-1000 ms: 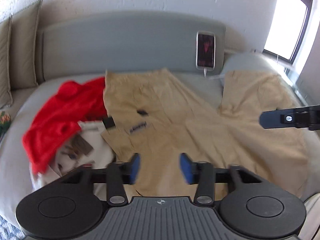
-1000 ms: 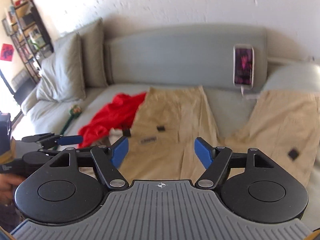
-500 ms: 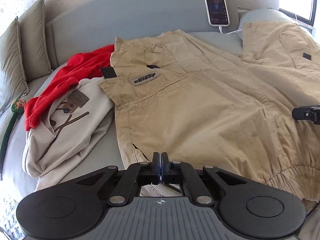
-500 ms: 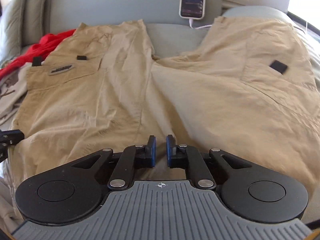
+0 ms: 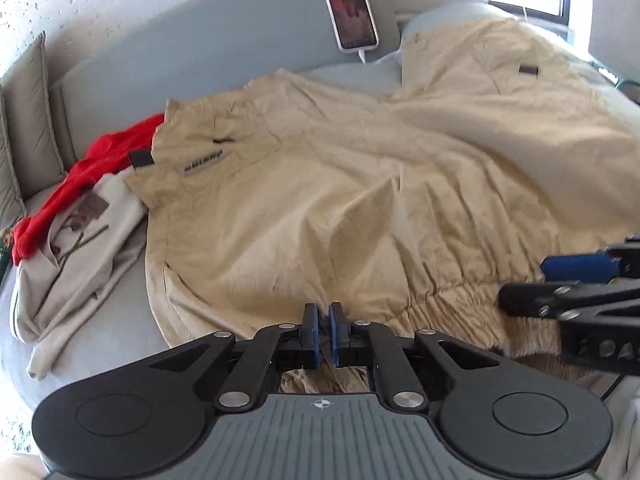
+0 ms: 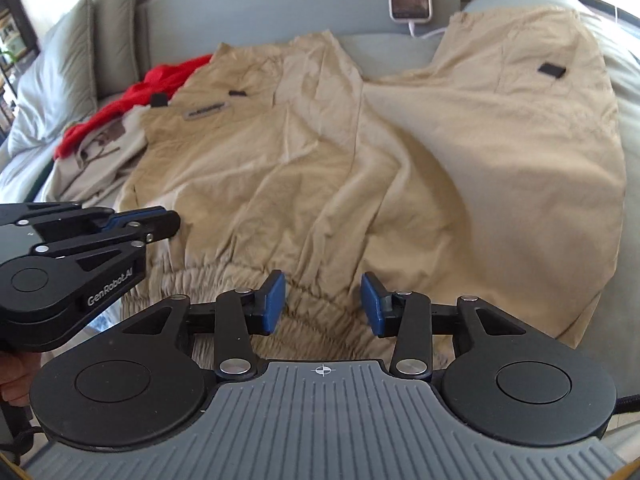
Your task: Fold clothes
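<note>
Tan cargo trousers [image 5: 360,200] lie spread over a grey sofa [image 5: 240,32], elastic waistband [image 6: 224,280] nearest me and both legs running toward the backrest. My left gripper [image 5: 324,334] hovers low over the waistband's left part. Its jaws are just opening, with a thin slit between the pads and no cloth in it. It also shows from the side in the right wrist view [image 6: 160,222]. My right gripper [image 6: 323,308] sits over the middle of the waistband. Its jaws are opening, pads well apart, with the cloth below them and not pinched.
A red garment [image 5: 100,160] and a beige printed sweatshirt [image 5: 80,248] lie heaped left of the trousers. A phone [image 5: 352,16] on a white cable leans against the backrest. Grey cushions [image 6: 60,72] stand at the far left. A hand [image 6: 12,380] shows at the left edge.
Both grippers have come down and forward to the trousers' waistband. The left went from wide open to shut and now shows a slit. The right closed almost fully, then spread again.
</note>
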Demonstrator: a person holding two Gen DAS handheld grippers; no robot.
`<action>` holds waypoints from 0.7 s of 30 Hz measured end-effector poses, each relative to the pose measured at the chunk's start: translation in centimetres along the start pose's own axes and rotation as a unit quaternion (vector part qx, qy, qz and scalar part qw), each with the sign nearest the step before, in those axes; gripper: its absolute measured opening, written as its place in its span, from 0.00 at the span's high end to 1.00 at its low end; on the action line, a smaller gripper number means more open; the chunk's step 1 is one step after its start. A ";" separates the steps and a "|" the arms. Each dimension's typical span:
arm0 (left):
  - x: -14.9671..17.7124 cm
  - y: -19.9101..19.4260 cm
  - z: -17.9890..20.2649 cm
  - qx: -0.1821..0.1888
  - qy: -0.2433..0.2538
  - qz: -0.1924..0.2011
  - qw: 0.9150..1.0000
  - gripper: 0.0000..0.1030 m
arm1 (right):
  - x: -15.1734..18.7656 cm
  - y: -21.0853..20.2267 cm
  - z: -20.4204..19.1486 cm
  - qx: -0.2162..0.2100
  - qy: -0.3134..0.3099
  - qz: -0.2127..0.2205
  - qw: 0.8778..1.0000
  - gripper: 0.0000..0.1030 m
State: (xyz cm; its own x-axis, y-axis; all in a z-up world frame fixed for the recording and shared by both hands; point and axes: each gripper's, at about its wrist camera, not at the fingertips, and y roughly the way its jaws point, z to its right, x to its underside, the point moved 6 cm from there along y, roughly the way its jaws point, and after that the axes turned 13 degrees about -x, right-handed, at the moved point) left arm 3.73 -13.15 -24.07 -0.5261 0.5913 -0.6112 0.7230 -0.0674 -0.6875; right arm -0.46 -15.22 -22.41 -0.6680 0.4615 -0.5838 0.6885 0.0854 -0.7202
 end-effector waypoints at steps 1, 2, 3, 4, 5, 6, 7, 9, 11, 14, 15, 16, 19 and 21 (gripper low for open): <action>0.1 -0.4 0.0 -0.014 0.018 -0.008 1.000 0.92 | 0.4 -0.3 0.1 -0.003 -0.001 -0.002 1.000 0.56; 0.2 -0.7 -0.3 -0.024 0.027 -0.020 0.999 0.92 | 0.7 -0.7 0.3 -0.002 -0.001 -0.014 1.000 0.56; 0.3 -1.1 -0.9 -0.027 0.028 -0.029 0.999 0.92 | 1.0 -1.1 0.4 0.003 -0.001 -0.030 1.000 0.56; 0.6 -1.4 -1.7 -0.032 0.028 -0.034 0.999 0.92 | 1.3 -1.7 0.7 0.011 0.000 -0.046 0.999 0.56; 0.8 -1.7 -2.7 -0.041 0.026 -0.035 0.998 0.92 | 1.4 -2.4 1.1 0.019 0.001 -0.057 0.998 0.56; 1.1 -2.0 -3.6 -0.040 0.016 -0.029 0.999 0.92 | 1.5 -3.4 1.5 0.025 0.006 -0.060 0.998 0.56; 1.3 -2.4 -4.5 -0.023 -0.004 -0.021 0.999 0.92 | 1.5 -4.6 2.1 0.030 0.013 -0.053 0.998 0.55; 1.6 -3.3 -5.4 0.020 -0.045 -0.009 0.999 0.90 | 1.4 -6.9 3.2 0.029 0.026 -0.027 0.999 0.49; 1.9 -3.9 -5.2 0.032 -0.053 0.000 0.998 0.69 | 1.5 -8.3 4.0 0.017 0.047 -0.002 0.999 0.49; 2.8 -3.4 -4.7 0.009 -0.059 -0.020 0.998 0.50 | 2.0 -7.8 4.5 -0.017 0.092 -0.001 0.996 0.49; 3.3 -2.9 -5.5 0.008 -0.092 -0.040 0.995 0.50 | 2.2 -7.6 4.7 -0.015 0.107 -0.002 0.994 0.49; 3.8 -2.3 -6.3 0.011 -0.128 -0.060 0.990 0.50 | 2.5 -7.3 5.0 -0.003 0.121 -0.003 0.993 0.49; 4.8 -1.1 -8.0 0.028 -0.196 -0.094 0.976 0.51 | 3.7 -7.8 6.4 0.029 0.162 0.019 0.986 0.49; 4.7 -0.5 -7.6 0.046 -0.207 -0.096 0.972 0.52 | 4.4 -8.2 7.4 0.034 0.180 0.029 0.983 0.49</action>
State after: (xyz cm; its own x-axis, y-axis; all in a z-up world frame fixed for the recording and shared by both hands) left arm 4.37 -4.22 -23.60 -0.7964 0.2264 -0.5608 0.5608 -0.0708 -0.8250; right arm -11.16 -20.43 -21.89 -0.4768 0.7477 -0.4622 0.6936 -0.0030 -0.7204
